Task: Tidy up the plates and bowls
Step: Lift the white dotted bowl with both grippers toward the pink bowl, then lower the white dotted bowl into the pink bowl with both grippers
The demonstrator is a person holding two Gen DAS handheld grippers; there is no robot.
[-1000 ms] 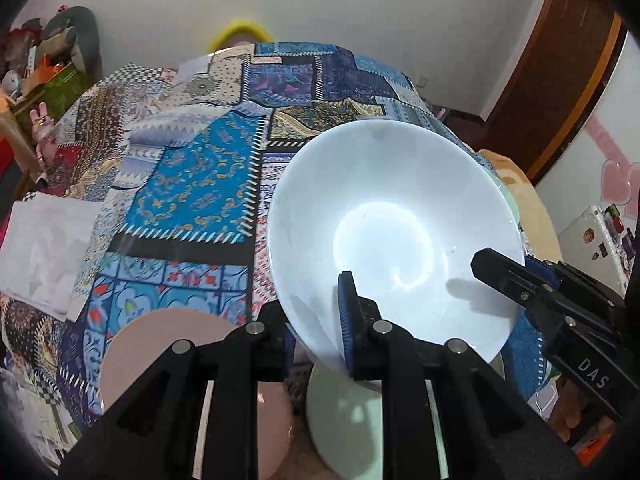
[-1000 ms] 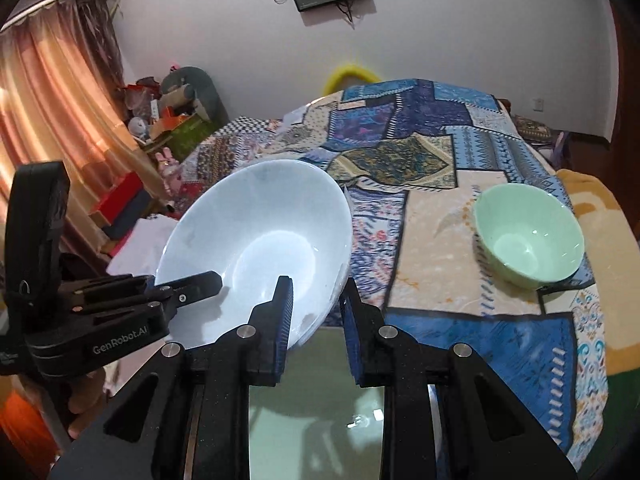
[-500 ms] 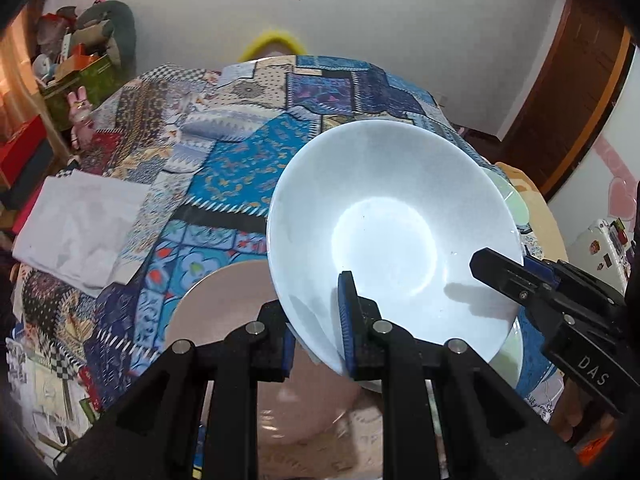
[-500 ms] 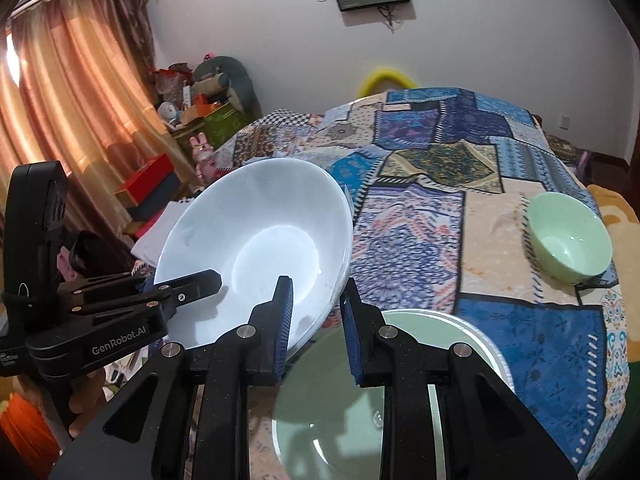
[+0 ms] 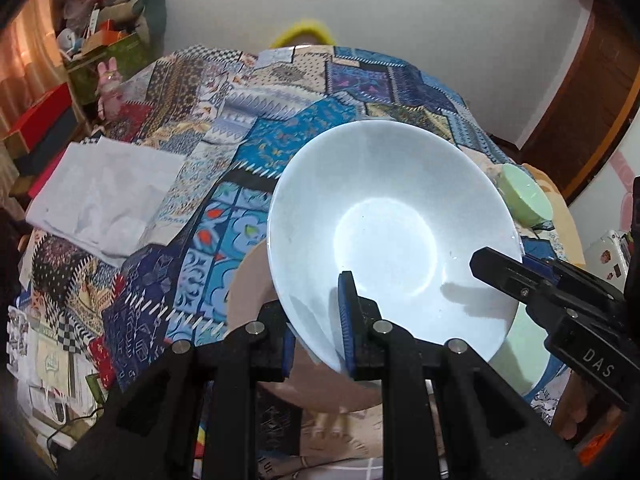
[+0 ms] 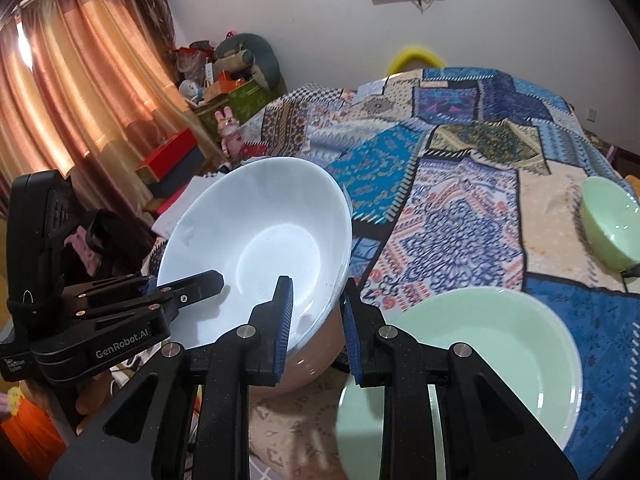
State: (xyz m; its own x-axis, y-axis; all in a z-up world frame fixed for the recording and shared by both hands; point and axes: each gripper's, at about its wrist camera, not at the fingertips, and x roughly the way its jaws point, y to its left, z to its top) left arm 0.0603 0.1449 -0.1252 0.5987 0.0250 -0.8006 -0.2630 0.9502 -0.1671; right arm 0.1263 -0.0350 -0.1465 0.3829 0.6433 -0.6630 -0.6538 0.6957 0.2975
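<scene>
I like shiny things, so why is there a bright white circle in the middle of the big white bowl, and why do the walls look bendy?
Left wrist view: the white bowl glares brightly at its centre, and the right gripper casts a soft shadow inside it. Right wrist view: the fisheye lens curves the curtains, and the corners go dark.

Home bedroom, patchwork bedspread [image 6: 460, 168], curtains [image 6: 80, 92]
</scene>
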